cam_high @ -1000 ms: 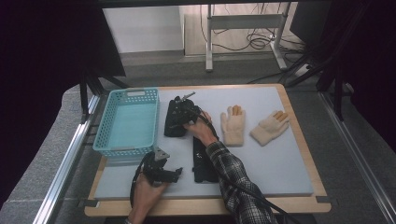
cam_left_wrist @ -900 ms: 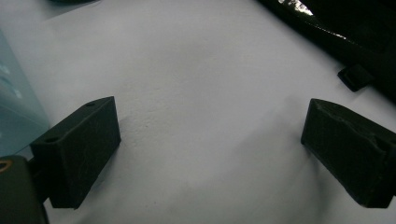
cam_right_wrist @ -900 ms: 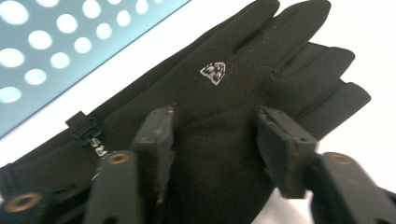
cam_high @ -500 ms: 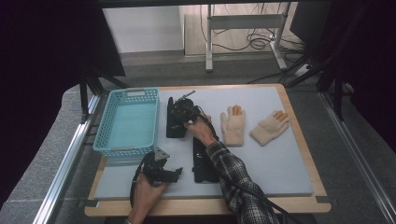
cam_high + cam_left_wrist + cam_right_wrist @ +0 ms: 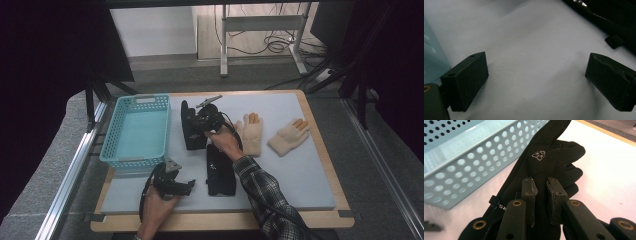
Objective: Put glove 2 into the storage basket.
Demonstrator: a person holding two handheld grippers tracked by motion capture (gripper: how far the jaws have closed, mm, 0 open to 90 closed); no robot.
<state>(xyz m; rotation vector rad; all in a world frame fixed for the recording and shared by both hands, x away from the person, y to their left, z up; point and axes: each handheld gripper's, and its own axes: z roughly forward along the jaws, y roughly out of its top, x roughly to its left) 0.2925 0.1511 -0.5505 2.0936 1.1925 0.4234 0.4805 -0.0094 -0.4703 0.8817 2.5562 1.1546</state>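
A black glove (image 5: 189,134) lies flat on the grey mat beside the blue basket (image 5: 135,132). My right gripper (image 5: 202,120) is down on it. In the right gripper view the jaws stand almost together on the glove's back (image 5: 549,162), shut on a pinch of its fabric near the cuff. A second black glove (image 5: 220,172) lies nearer the front. My left gripper (image 5: 172,182) rests low at the front left, its jaws wide apart over bare mat (image 5: 536,75) with nothing between them.
Two cream gloves (image 5: 251,132) (image 5: 289,136) lie palm-down at the right of the mat. The perforated wall of the basket (image 5: 461,167) stands just left of the held glove. The mat's wooden border (image 5: 320,145) runs along the right side.
My right gripper has moved a little toward the far side along the black glove next to the basket. The left gripper has stayed where it was.
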